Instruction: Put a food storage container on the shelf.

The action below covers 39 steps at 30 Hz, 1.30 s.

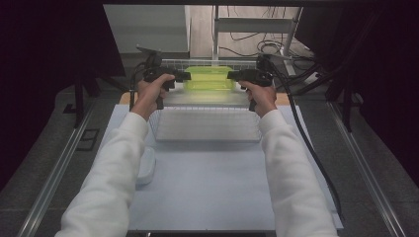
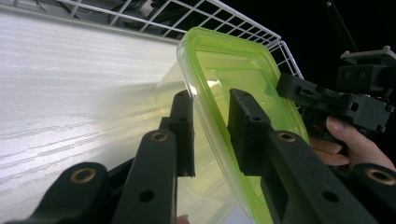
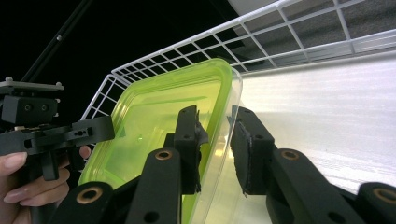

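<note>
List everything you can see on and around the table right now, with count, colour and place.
Food container: one, clear body with a yellow-green lid, at the far end of the wire basket, between the two grippers.
Wire basket: one, white, far half of the table.
Small rounded object: one, white, near the left forearm; I cannot tell what it is.
Table: one, pale top.
Cables: several, dark, on the floor beyond the table.
Left gripper: one, black, jaws either side of the container's rim at its left end.
Right gripper: one, black, jaws either side of the rim at its right end.
Sleeves: two, white.
</note>
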Each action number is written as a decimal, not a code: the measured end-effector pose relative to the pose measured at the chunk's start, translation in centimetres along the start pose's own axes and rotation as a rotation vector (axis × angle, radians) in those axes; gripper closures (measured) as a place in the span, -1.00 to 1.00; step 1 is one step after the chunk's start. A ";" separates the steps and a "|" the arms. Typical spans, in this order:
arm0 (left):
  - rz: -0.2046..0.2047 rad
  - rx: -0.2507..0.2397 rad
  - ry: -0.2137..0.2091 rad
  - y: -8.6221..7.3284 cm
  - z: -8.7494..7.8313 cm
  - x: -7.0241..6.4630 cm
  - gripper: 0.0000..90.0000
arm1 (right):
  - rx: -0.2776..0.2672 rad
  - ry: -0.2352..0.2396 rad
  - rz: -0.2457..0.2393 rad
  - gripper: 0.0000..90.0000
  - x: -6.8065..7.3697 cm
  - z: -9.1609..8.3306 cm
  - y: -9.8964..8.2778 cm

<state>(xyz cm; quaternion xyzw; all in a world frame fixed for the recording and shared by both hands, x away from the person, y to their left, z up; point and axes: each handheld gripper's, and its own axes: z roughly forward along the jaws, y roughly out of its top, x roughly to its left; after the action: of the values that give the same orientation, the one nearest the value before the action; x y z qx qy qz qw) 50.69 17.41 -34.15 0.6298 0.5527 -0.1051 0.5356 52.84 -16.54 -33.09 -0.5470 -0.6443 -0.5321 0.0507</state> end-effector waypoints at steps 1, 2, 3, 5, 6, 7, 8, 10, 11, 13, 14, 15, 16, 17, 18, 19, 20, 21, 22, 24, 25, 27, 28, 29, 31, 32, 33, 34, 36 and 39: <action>0.000 0.000 0.002 0.0 0.0 0.0 0.58 | 0.000 0.000 0.004 0.57 0.0 0.0 0.0; -0.001 -0.002 0.000 0.0 0.1 0.0 0.58 | 0.000 0.000 0.004 0.57 0.0 0.0 0.0; -0.002 -0.004 -0.001 -0.1 0.1 0.1 0.58 | -0.004 0.001 0.003 0.57 -0.1 0.1 0.0; 0.001 -0.010 -0.006 -0.1 0.1 0.1 0.58 | -0.005 -0.002 0.004 0.57 -0.1 0.1 0.0; 0.001 -0.010 -0.006 -0.1 0.1 0.1 0.58 | -0.005 -0.002 0.004 0.57 -0.1 0.1 0.0; 0.002 -0.011 -0.006 -0.1 0.1 0.1 0.58 | -0.005 -0.003 0.003 0.57 -0.1 0.1 0.0; 0.006 -0.011 -0.002 -0.2 0.1 0.1 0.57 | -0.006 -0.004 0.003 0.55 -0.1 0.1 0.0; 0.010 -0.012 -0.002 -0.2 0.0 0.1 0.55 | -0.006 -0.006 0.002 0.54 -0.1 0.1 0.0; 0.014 -0.016 -0.006 -0.2 0.0 0.1 0.51 | -0.007 -0.007 0.003 0.51 0.0 0.0 0.0; 0.027 -0.031 -0.012 -0.1 -0.1 -0.1 0.35 | -0.009 -0.004 -0.002 0.34 -0.1 0.1 0.0; 0.042 -0.053 -0.017 -0.1 -0.2 -0.3 0.14 | -0.013 -0.003 0.006 0.18 -0.1 0.0 0.1; 0.042 -0.053 -0.017 -0.1 -0.2 -0.3 0.03 | -0.013 -0.003 0.006 0.18 -0.1 0.0 0.1; 0.049 -0.065 -0.012 -0.1 -0.4 -0.5 0.03 | -0.023 -0.008 -0.003 0.14 -0.1 0.0 0.1; 0.061 -0.077 -0.006 -0.1 -0.5 -0.6 -0.08 | -0.034 -0.015 -0.011 0.09 0.0 -0.2 0.1; 0.068 -0.092 -0.002 0.0 -0.7 -0.8 -0.14 | -0.041 -0.016 -0.019 0.03 0.2 -0.3 0.1; 0.074 -0.103 0.000 0.0 -0.9 -0.9 -0.18 | -0.052 -0.018 -0.022 -0.04 0.3 -0.5 0.0; 0.080 -0.111 0.000 0.0 -1.1 -1.0 -0.22 | -0.059 -0.016 -0.025 -0.10 0.4 -0.6 0.1; 0.087 -0.117 -0.001 0.0 -1.4 -1.2 -0.27 | -0.074 -0.016 -0.040 -0.16 0.8 -1.0 0.1; 0.103 -0.124 0.003 -0.2 -1.8 -1.6 -0.30 | -0.082 -0.022 -0.052 -0.19 1.0 -1.2 0.0; 0.115 -0.121 0.005 -0.3 -2.0 -1.8 -0.32 | -0.090 -0.027 -0.060 -0.22 1.2 -1.5 0.0; 0.126 -0.121 0.004 -0.4 -2.1 -2.0 -0.34 | -0.091 -0.031 -0.067 -0.23 1.4 -1.7 -0.1; 0.149 -0.124 -0.002 -0.6 -2.6 -2.6 -0.36 | -0.098 -0.039 -0.097 -0.27 1.8 -2.2 -0.2; 0.160 -0.131 -0.012 -0.8 -2.9 -2.9 -0.38 | -0.099 -0.051 -0.129 -0.33 2.2 -2.9 -0.4; 0.173 -0.138 -0.008 -0.9 -3.3 -3.3 -0.38 | -0.099 -0.051 -0.129 -0.33 2.2 -2.9 -0.4; 0.215 -0.147 0.006 -1.3 -4.0 -4.0 -0.39 | -0.098 -0.070 -0.170 -0.39 2.7 -3.7 -0.6; 0.229 -0.151 0.007 -1.5 -4.4 -4.2 -0.39 | -0.098 -0.084 -0.200 -0.40 2.9 -4.2 -0.7; 0.241 -0.157 0.005 -1.8 -4.8 -4.5 -0.40 | -0.100 -0.098 -0.227 -0.42 3.2 -4.7 -0.8; 0.253 -0.163 0.002 -2.1 -5.2 -4.7 -0.40 | -0.099 -0.104 -0.272 -0.43 3.5 -5.7 -1.1; 0.277 -0.166 0.004 -2.8 -5.9 -5.2 -0.40 | -0.098 -0.098 -0.282 -0.44 3.7 -6.2 -1.2; 0.310 -0.169 0.003 -4.0 -6.9 -5.8 -0.41 | -0.075 -0.079 -0.322 -0.48 4.1 -7.9 -2.3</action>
<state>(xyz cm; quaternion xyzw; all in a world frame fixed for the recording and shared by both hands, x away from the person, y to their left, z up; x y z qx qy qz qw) 42.11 18.70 -29.38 0.6605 0.4564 0.0264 0.5956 45.39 -19.37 -28.45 -0.4584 -0.7050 -0.5350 -0.0810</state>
